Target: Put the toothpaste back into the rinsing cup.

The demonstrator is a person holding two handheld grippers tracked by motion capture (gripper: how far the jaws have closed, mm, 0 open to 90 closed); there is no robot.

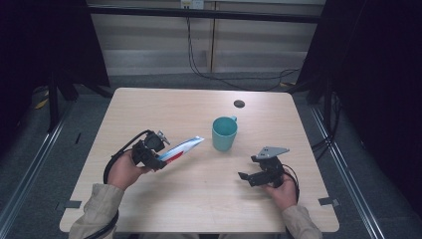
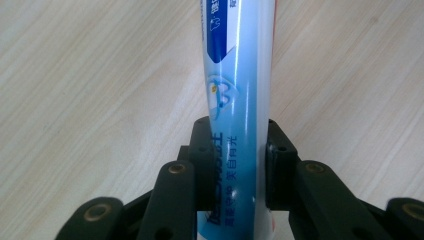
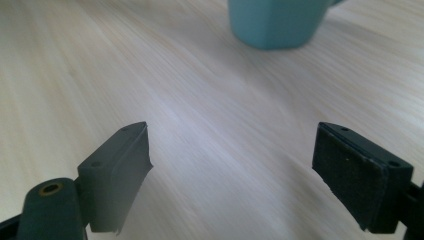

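A: Where is the toothpaste tube now?

B: The left gripper has it clamped between both pads, lifted over the table left of the middle, its flat end pointing at the green cup.

A: And the right gripper?

B: Its jaws stand apart and empty, near the front right corner.

A: How to go on well?

B: I think keep the grip firm, tilt the tube up, and lower it straight into the cup. The table is pale wood; behind it cables hang by a wall.

One toothpaste tube, one mug
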